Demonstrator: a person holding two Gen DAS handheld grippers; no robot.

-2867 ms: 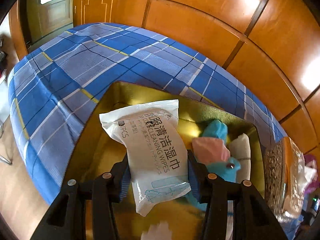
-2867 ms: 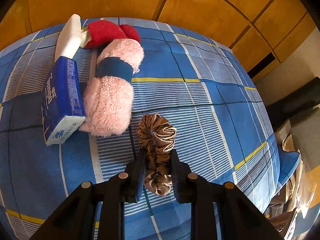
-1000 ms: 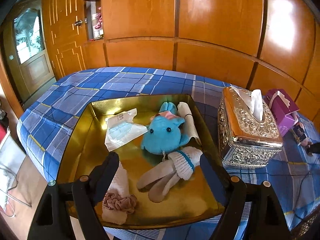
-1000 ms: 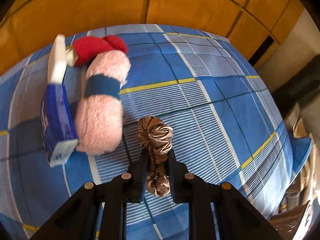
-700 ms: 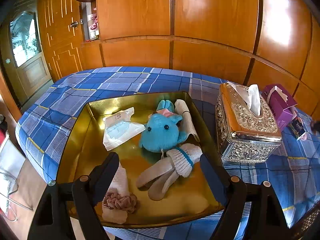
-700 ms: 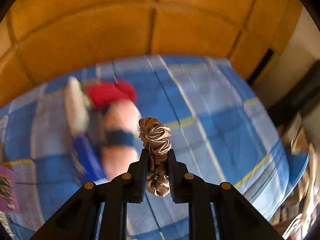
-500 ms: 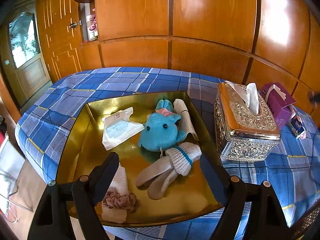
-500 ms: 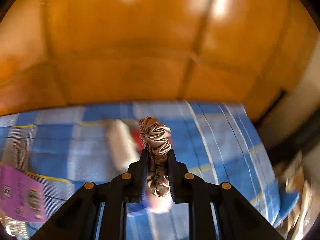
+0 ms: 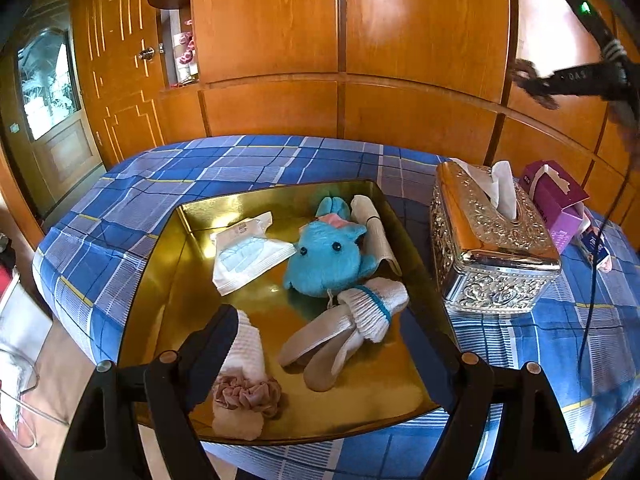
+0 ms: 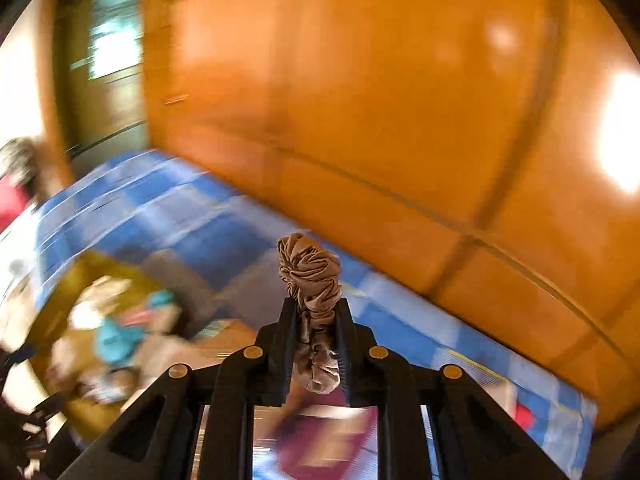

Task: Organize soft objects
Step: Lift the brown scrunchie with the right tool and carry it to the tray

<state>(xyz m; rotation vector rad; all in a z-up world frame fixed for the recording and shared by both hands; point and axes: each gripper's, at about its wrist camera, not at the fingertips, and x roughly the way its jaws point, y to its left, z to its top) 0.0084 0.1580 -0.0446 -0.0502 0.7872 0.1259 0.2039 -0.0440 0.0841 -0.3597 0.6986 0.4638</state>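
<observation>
A gold tray (image 9: 168, 280) on the blue plaid table holds a wipes pack (image 9: 250, 252), a blue plush toy (image 9: 328, 256), white socks (image 9: 352, 324), a rolled white cloth (image 9: 248, 352) and a pink scrunchie (image 9: 248, 394). My left gripper (image 9: 316, 332) is open and empty above the tray's near side. My right gripper (image 10: 316, 312) is shut on a tan satin scrunchie (image 10: 310, 276), held in the air; it shows in the left wrist view (image 9: 532, 80) at the top right. The tray is blurred in the right wrist view (image 10: 68, 292).
An ornate silver tissue box (image 9: 488, 248) stands right of the tray, with a purple tissue pack (image 9: 556, 196) behind it. Wooden wall panels run behind the table. A cable (image 9: 596, 280) hangs over the table's right side.
My right gripper has lifted the tan scrunchie off the cloth and swung left toward the tray. My left gripper stays open over the tray, nearly still.
</observation>
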